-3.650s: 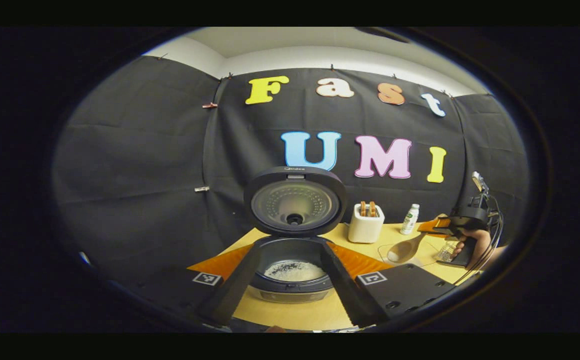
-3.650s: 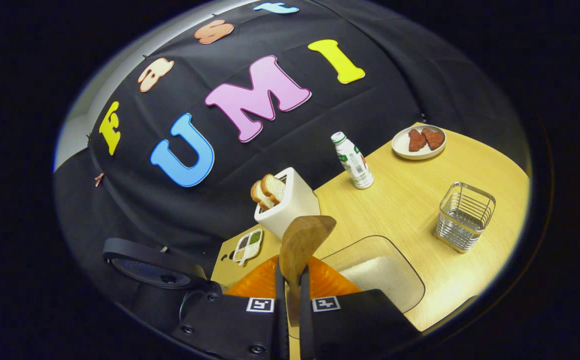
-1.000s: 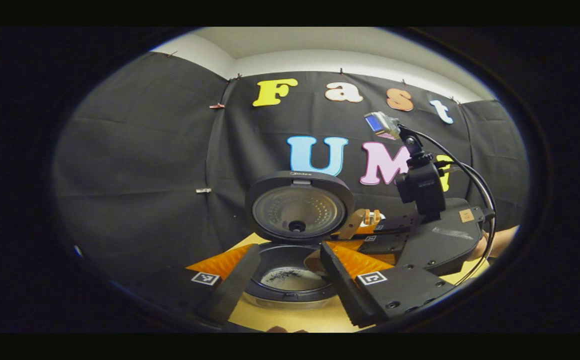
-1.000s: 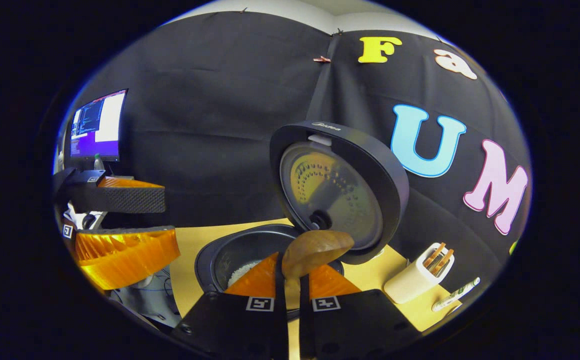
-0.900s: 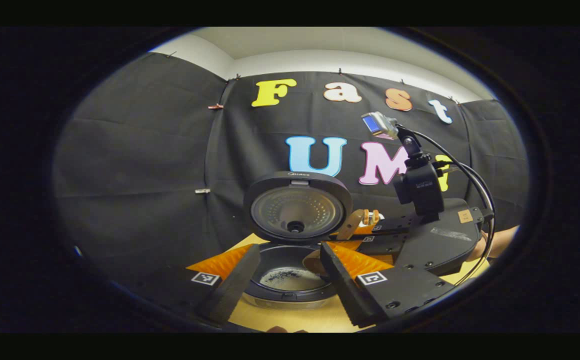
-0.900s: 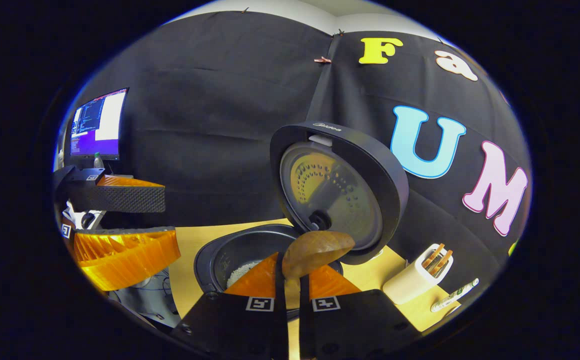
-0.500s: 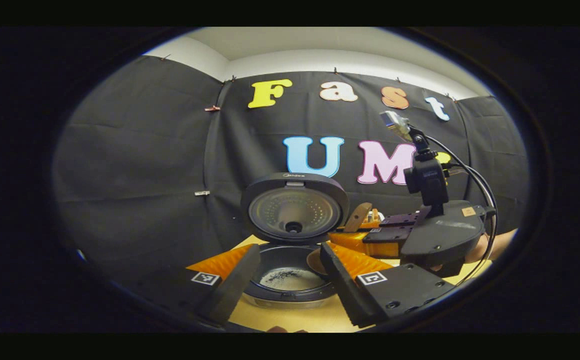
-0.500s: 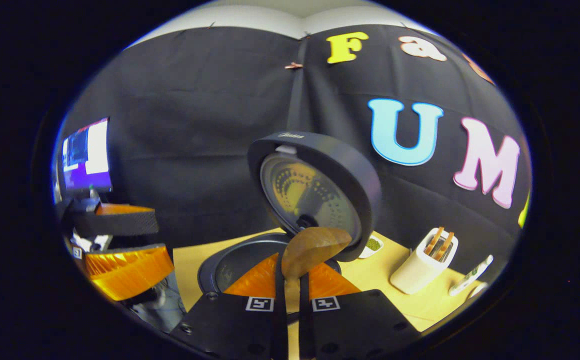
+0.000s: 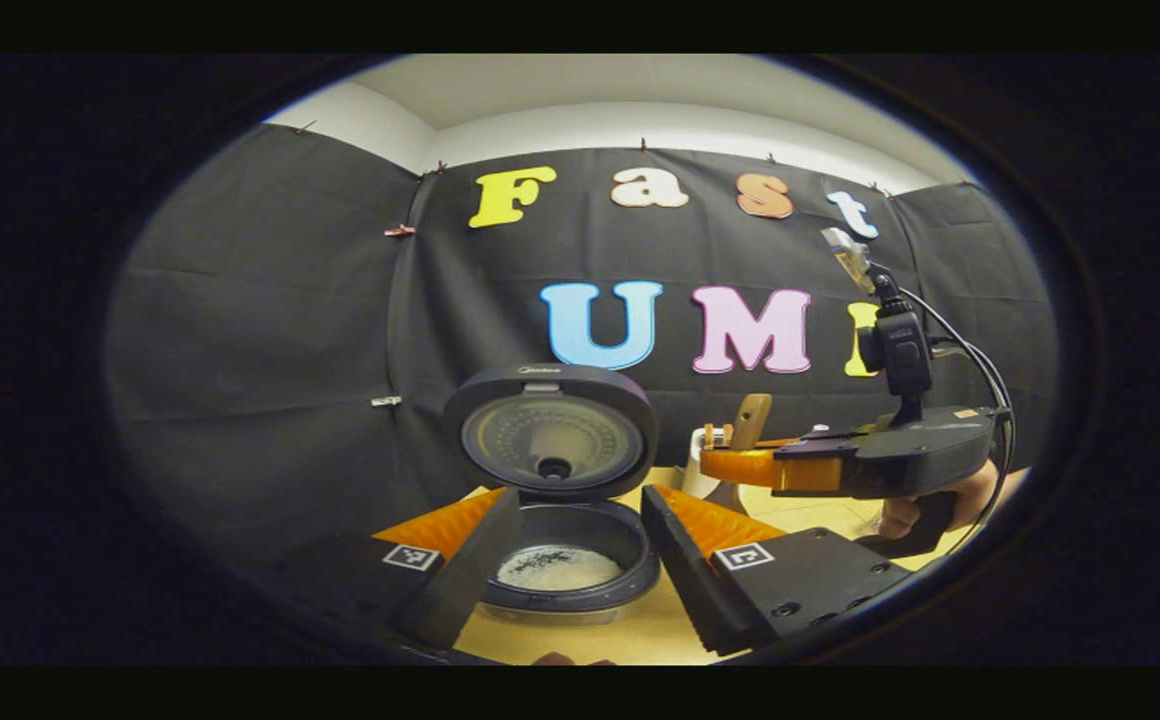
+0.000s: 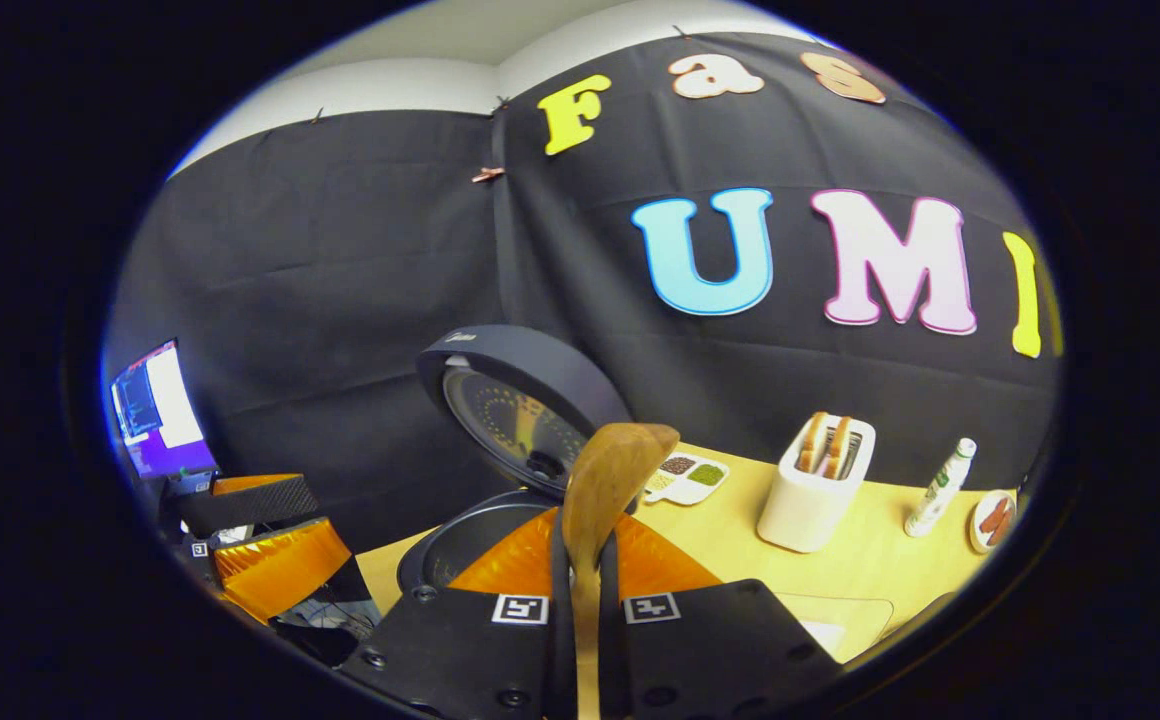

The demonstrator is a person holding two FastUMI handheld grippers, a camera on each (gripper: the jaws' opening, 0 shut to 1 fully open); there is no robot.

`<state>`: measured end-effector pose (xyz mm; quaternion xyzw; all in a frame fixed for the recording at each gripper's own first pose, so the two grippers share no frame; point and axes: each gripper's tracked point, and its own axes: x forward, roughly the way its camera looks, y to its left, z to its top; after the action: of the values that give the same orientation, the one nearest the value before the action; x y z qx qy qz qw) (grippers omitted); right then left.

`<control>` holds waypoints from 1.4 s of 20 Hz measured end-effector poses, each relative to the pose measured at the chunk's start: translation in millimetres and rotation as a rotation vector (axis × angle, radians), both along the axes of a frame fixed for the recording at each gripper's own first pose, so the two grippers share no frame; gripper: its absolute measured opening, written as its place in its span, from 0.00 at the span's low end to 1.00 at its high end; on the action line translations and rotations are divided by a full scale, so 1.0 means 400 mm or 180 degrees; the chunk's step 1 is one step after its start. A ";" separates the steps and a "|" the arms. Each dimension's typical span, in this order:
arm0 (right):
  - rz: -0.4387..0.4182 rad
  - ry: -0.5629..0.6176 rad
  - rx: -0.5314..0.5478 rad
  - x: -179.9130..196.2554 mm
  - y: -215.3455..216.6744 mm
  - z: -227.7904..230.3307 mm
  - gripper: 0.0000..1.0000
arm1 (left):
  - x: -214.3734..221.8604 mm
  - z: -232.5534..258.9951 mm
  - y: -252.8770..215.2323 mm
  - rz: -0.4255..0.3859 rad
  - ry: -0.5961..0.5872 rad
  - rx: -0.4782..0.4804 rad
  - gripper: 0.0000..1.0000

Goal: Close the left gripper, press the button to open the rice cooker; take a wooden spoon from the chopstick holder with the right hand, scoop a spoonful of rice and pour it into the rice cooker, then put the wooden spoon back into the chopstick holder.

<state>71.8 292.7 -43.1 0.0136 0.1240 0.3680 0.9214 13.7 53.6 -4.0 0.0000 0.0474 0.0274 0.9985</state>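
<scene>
Rice cooker (image 9: 560,560): dark grey; white rice (image 9: 558,568) inside with dark specks. Spoon (image 10: 608,478): brown wood. Bench (image 10: 870,570): pale yellow wood grain. Toaster (image 10: 812,502): white. Bottle (image 10: 938,490): white, green cap.

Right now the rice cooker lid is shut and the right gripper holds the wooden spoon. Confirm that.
Not quite. The rice cooker lid stands open, raised upright over the pot with rice inside, as the left gripper view shows. The rest holds: the right gripper is shut on the wooden spoon.
</scene>
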 end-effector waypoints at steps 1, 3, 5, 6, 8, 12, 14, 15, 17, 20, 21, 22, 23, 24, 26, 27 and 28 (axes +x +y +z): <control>-0.0079 0.0014 0.0002 0.013 -0.035 -0.002 0.13 | 0.004 -0.001 -0.013 -0.0003 -0.0006 0.0009 0.85; -0.0250 0.0073 -0.0006 0.031 -0.110 -0.013 0.08 | 0.010 0.005 -0.044 -0.0025 -0.0012 0.0007 0.84; -0.0438 0.0114 0.0034 0.052 -0.194 -0.010 0.13 | 0.012 0.010 -0.074 -0.0058 -0.0031 0.0000 0.85; -0.0549 0.0138 0.0063 0.064 -0.237 -0.010 0.12 | 0.015 0.010 -0.086 -0.0067 -0.0027 -0.0002 0.85; -0.0779 0.0204 0.0110 0.086 -0.329 -0.017 0.12 | 0.022 0.007 -0.105 -0.0063 -0.0010 -0.0011 0.85; -0.1238 0.0308 0.0155 0.136 -0.531 -0.036 0.13 | 0.036 -0.002 -0.148 -0.0094 0.0027 -0.0077 0.85; -0.1462 0.0326 0.0166 0.156 -0.628 -0.045 0.13 | 0.040 0.005 -0.154 -0.0046 -0.0001 -0.0086 0.85; -0.1578 0.0359 0.0169 0.168 -0.674 -0.056 0.13 | 0.043 0.006 -0.160 -0.0039 0.0005 -0.0091 0.84; -0.1806 0.0440 0.0250 0.189 -0.756 -0.075 0.13 | 0.045 0.007 -0.178 -0.0040 0.0009 -0.0074 0.84; -0.2029 0.0493 0.0297 0.205 -0.851 -0.099 0.13 | 0.048 0.007 -0.200 -0.0068 0.0020 -0.0033 0.85; -0.2114 0.0475 0.0264 0.213 -0.887 -0.107 0.13 | 0.049 0.010 -0.205 -0.0067 0.0019 -0.0009 0.85; -0.2173 0.0469 0.0228 0.221 -0.916 -0.114 0.13 | 0.049 0.014 -0.204 -0.0052 0.0011 0.0014 0.84; -0.2223 0.0454 0.0194 0.227 -0.940 -0.121 0.13 | 0.051 0.019 -0.203 -0.0026 0.0003 0.0037 0.85; -0.2277 0.0435 0.0147 0.232 -0.971 -0.127 0.13 | 0.052 0.019 -0.203 -0.0006 0.0001 0.0049 0.85; -0.2366 0.0402 0.0016 0.245 -1.026 -0.140 0.13 | 0.049 0.020 -0.201 0.0044 -0.0004 0.0066 0.85; -0.2408 0.0360 -0.0080 0.251 -1.050 -0.145 0.13 | 0.047 0.020 -0.203 0.0053 0.0001 0.0076 0.84; -0.2445 0.0336 -0.0154 0.255 -1.071 -0.153 0.13 | 0.048 0.018 -0.205 0.0061 0.0006 0.0079 0.85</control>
<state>174.0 -135.7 -104.3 0.0563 0.1658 -0.0081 0.9845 32.8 -28.5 3.0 0.0120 0.0480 0.0375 0.9981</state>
